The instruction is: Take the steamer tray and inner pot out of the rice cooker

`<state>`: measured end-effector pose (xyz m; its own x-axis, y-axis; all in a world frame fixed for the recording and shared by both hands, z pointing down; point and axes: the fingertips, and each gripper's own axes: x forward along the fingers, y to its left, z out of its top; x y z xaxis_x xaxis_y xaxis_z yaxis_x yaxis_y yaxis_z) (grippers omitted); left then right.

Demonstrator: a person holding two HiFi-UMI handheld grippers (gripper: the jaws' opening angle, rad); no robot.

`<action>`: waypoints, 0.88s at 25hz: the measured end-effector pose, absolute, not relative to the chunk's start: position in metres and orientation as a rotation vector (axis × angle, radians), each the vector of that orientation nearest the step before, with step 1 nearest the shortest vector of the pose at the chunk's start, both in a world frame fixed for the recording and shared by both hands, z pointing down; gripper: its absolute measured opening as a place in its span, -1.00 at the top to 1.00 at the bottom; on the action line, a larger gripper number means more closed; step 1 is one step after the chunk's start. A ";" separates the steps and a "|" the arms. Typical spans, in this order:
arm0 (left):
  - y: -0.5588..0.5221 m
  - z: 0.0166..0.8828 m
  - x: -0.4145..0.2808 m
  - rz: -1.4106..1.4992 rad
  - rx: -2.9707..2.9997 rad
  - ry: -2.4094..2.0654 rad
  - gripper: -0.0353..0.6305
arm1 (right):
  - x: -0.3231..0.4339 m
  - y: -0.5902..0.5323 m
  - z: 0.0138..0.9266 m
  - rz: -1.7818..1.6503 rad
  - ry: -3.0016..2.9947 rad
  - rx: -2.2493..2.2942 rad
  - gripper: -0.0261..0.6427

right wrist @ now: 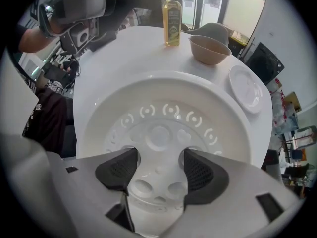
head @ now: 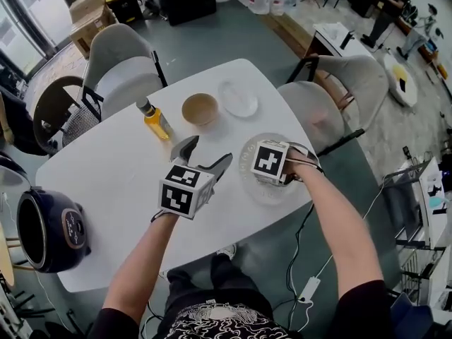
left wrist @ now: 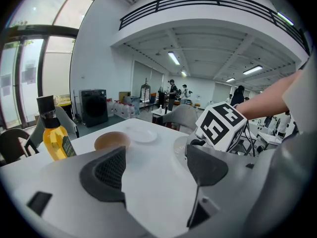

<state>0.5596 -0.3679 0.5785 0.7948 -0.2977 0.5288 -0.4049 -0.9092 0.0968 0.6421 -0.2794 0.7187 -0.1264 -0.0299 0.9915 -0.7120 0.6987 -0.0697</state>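
The white steamer tray (head: 263, 189) rests on the white table (head: 113, 182) at its right front edge. My right gripper (head: 277, 177) points straight down into it. Its pads (right wrist: 116, 170) stand apart on either side of the tray's pierced middle (right wrist: 159, 135), their tips at two holes, gripping it. My left gripper (head: 208, 152) hovers over the table's centre, open and empty (left wrist: 153, 170). The dark rice cooker (head: 49, 228) stands off the table's left end. The inner pot is hidden from me.
A yellow oil bottle (head: 157, 121), a tan bowl (head: 200, 109) and a small white plate (head: 238, 99) stand on the table's far half. Grey chairs (head: 123, 62) ring the far side. A cable (head: 304, 232) hangs below my right arm.
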 end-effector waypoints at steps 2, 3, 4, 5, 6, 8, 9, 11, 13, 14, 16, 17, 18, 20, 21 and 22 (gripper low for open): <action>-0.370 0.579 0.559 0.771 2.776 -0.557 -0.24 | 0.643 -0.281 0.718 0.656 -1.610 0.619 0.00; -0.370 0.579 0.560 0.772 2.775 -0.558 -0.24 | 0.643 -0.281 0.717 0.658 -1.609 0.621 0.00; -0.371 0.579 0.561 0.774 2.775 -0.557 -0.24 | 0.643 -0.281 0.716 0.660 -1.609 0.622 0.00; -0.370 0.579 0.561 0.776 2.774 -0.556 -0.24 | 0.644 -0.281 0.716 0.661 -1.610 0.619 0.00; -0.370 0.579 0.562 0.778 2.773 -0.554 -0.24 | 0.644 -0.281 0.717 0.660 -1.611 0.619 0.00; -0.370 0.578 0.564 0.778 2.770 -0.554 -0.24 | 0.646 -0.281 0.714 0.658 -1.604 0.632 0.00; -0.370 0.577 0.564 0.776 2.770 -0.555 -0.24 | 0.646 -0.281 0.713 0.655 -1.602 0.637 0.00; -0.371 0.576 0.562 0.771 2.769 -0.557 -0.24 | 0.645 -0.281 0.714 0.653 -1.606 0.631 0.00; -0.373 0.573 0.559 0.769 2.773 -0.565 -0.24 | 0.643 -0.281 0.715 0.647 -1.612 0.625 0.00; -0.374 0.572 0.557 0.770 2.775 -0.569 -0.24 | 0.642 -0.281 0.716 0.643 -1.614 0.619 0.00; -0.374 0.568 0.555 0.771 2.774 -0.576 -0.24 | 0.644 -0.279 0.717 0.638 -1.610 0.610 -0.03; -0.375 0.566 0.554 0.769 2.774 -0.580 -0.24 | 0.643 -0.279 0.715 0.637 -1.610 0.607 -0.06; -0.376 0.564 0.552 0.766 2.775 -0.584 -0.24 | 0.642 -0.279 0.714 0.639 -1.610 0.606 -0.07; -0.379 0.560 0.546 0.762 2.779 -0.593 -0.24 | 0.639 -0.281 0.711 0.640 -1.607 0.605 -0.07; -0.380 0.559 0.543 0.761 2.780 -0.598 -0.24 | 0.637 -0.282 0.709 0.640 -1.608 0.606 -0.07; -0.381 0.557 0.540 0.760 2.780 -0.603 -0.24 | 0.635 -0.282 0.707 0.640 -1.608 0.606 -0.07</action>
<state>0.5404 -0.3809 0.5565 0.7851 -0.3324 0.5227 -0.4334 -0.8976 0.0802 0.6348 -0.2823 0.7066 -0.1224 -0.0281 0.9921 -0.7022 0.7088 -0.0666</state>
